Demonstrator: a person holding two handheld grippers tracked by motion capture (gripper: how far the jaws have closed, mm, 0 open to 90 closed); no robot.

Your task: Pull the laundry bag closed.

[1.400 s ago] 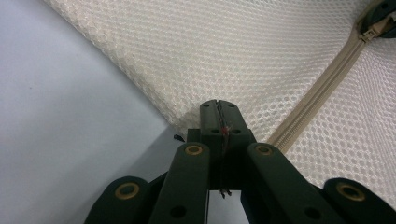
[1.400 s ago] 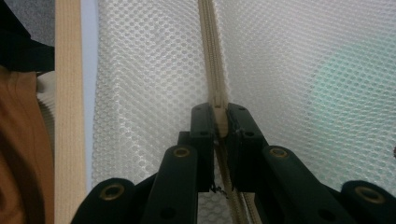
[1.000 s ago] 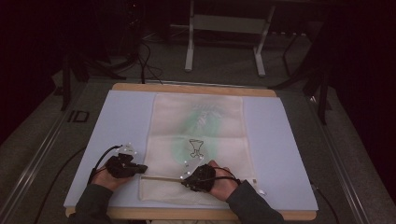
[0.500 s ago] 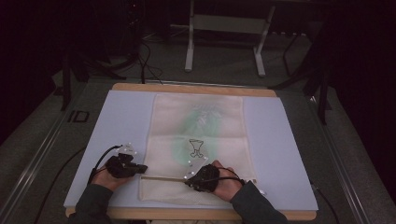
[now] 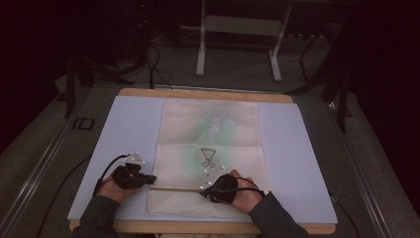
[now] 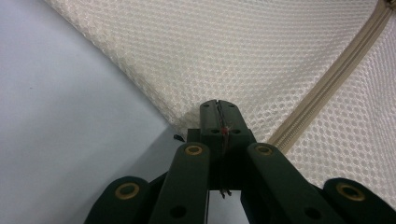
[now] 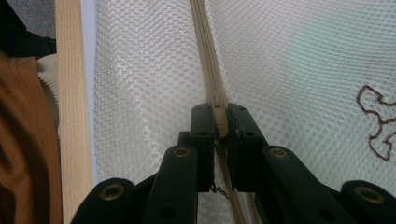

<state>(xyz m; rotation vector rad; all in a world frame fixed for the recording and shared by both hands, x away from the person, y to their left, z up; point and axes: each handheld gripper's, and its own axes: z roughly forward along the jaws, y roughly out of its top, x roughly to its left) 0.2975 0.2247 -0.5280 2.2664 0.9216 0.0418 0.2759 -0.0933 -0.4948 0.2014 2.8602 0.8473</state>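
Mesh bag (image 5: 210, 153), cream and flat, is lying on the pale mat (image 5: 302, 163) that is covering the tabletop (image 5: 198, 92), its long axis running from the person's edge of the mat straight away toward the far edge, with a faint green patch and a small dark outline figure (image 5: 208, 157) showing through near its middle. Crossing that axis, the bag's zipper (image 5: 173, 188) is stretching sideways close to the bag's near end, parallel to the mat's near edge. The left gripper (image 5: 148, 179) is sitting at the bag's left edge, where the zipper line ends; in the left gripper view its jaws are pressed together on the bag's corner (image 6: 187, 122), pinching the mesh edge, with the zipper tape (image 6: 327, 88) running off diagonally just beside them. The right gripper (image 5: 204, 191) is resting on the bag farther along the same zipper line, toward the bag's middle; in the right gripper view the zipper (image 7: 210, 56) is running straight out from between its jaws, which are clenched on a small beige piece of the zipper (image 7: 220, 119), seemingly its slider. Both hands are lying low on the mat at the bag's near end.
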